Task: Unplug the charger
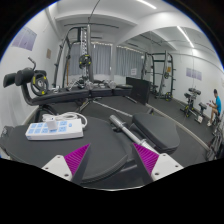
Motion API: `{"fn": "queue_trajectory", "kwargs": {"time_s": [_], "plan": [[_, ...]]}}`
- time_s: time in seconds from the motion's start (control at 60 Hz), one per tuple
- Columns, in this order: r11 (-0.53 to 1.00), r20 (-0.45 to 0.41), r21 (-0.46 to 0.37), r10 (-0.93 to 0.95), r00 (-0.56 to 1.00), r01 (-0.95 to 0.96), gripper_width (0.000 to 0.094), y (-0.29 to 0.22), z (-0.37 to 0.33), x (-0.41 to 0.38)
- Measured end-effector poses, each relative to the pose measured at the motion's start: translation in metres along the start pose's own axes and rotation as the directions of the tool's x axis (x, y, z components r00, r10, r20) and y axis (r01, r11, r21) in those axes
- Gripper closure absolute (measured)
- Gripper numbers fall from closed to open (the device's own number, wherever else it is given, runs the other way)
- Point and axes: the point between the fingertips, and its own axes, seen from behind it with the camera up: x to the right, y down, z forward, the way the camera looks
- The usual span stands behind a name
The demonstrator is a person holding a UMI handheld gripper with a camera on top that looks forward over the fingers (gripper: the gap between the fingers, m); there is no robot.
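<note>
**Fingers wide, power strip off to the left**

Nearest in, the gripper [112, 160] hangs with its fingers spread well apart, pink pads showing, holding nothing. Just ahead and to the left, a white power strip [55, 127] lies on the dark counter [150, 125], its long axis running left to right, a white charger [73, 118] apparently at its right end. Beyond stand gym machines [80, 60].

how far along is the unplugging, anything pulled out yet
Nothing looks done yet. The white power strip lies on the table, ahead and to the left of the claw, with what seem to be plugs still in it. In hand: only the approach, since the claw is open, empty and short of the strip. Left: reach the charger plug, grip it and pull it free. Which plug is the charger I cannot tell.
</note>
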Motion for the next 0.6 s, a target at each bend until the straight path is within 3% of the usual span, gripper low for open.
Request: {"fn": "queue_trajectory", "kwargs": {"time_s": [0.35,0.6], "plan": [[0.999,0.083,0.044,-0.036,0.996,0.033,0.0078,-0.026,0.005,-0.071],[0.997,0.223,0.051,-0.061,0.973,0.050,0.0077,-0.018,0.007,-0.143]]}}
